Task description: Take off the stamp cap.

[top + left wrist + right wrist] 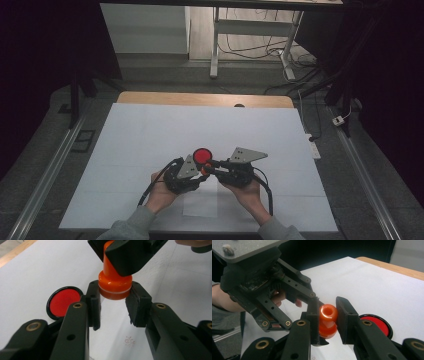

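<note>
An orange stamp (115, 286) with a knob handle hangs just above the white sheet (150, 135). My right gripper (328, 312) is shut on its handle (328, 311). My left gripper (115, 305) is open, with its pads (95, 302) standing close on either side of the stamp's wide base; whether they touch it is unclear. Beside them on the sheet lies a red disc (202, 155) in a black rim (48, 308). In the high view both grippers meet at the stamp (204, 170), near the front middle of the table.
A faint printed mark (129, 341) shows on the paper under the left gripper. The wooden table edge (200, 98) runs along the far side. Beyond it are desk legs (215, 45) and cables on the floor. A smaller paper sheet (200, 202) lies by the front edge.
</note>
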The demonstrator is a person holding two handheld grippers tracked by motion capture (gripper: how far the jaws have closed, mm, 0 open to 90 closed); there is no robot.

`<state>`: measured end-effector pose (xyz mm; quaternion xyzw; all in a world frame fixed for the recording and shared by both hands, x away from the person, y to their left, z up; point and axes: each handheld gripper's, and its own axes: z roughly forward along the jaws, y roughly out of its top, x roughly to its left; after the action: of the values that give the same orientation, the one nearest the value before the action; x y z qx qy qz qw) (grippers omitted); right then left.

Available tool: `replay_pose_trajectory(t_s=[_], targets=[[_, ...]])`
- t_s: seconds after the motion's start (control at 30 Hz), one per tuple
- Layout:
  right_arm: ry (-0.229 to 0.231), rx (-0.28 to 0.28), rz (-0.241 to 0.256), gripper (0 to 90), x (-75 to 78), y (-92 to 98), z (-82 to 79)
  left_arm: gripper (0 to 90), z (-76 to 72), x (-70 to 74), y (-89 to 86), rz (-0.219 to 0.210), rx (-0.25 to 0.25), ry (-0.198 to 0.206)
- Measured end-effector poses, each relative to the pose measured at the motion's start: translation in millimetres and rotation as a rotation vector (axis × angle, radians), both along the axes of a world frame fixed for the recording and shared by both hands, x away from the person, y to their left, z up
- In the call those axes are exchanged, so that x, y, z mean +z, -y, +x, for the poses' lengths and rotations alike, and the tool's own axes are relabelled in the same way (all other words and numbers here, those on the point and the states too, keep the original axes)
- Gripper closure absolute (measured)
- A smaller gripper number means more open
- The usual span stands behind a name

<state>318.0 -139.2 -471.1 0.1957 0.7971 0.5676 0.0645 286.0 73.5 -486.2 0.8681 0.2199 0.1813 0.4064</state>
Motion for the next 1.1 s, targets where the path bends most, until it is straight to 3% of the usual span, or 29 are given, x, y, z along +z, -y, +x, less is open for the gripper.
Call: replay_pose_trajectory(t_s=[0.5, 0.83, 0.87, 0.93, 0.97, 1.0, 1.03, 1.1], targets=[[0.01, -0.01, -0.005, 73.1, -1.1, -1.1, -1.8, 66.0, 0.6, -0.3, -0.5, 0.008, -0.005, -0.004], [-0.015, -0.005, 0.01, 73.2, -0.7, 0.5, -0.4, 66.1, -0.8, 0.2, -0.4, 0.018, -0.011, 0.014], [-0.02, -0.006, 0.013, 73.2, -0.9, 0.6, -0.3, 66.1, -1.1, -0.1, 0.2, 0.025, -0.012, 0.019], [-0.001, -0.039, 0.037, 73.2, 0.7, 3.3, -1.2, 66.1, -1.5, -6.5, 3.8, 0.145, -0.01, 0.029], [0.002, -0.074, 0.082, 73.3, 8.9, 15.4, 2.4, 66.1, -0.9, -10.0, 2.2, 0.109, -0.017, -0.003], [0.002, -0.074, 0.082, 73.3, 8.9, 15.4, 2.4, 66.1, 0.3, -10.6, -0.9, 0.03, -0.028, -0.045], [0.016, -0.091, 0.093, 73.2, 13.9, 25.5, 3.7, 66.1, 0.7, -8.6, -1.3, 0.021, -0.023, -0.042], [0.012, -0.094, 0.101, 73.3, 14.8, 28.0, 4.3, 66.1, 0.4, -4.1, -2.1, 0.025, -0.015, -0.018]])
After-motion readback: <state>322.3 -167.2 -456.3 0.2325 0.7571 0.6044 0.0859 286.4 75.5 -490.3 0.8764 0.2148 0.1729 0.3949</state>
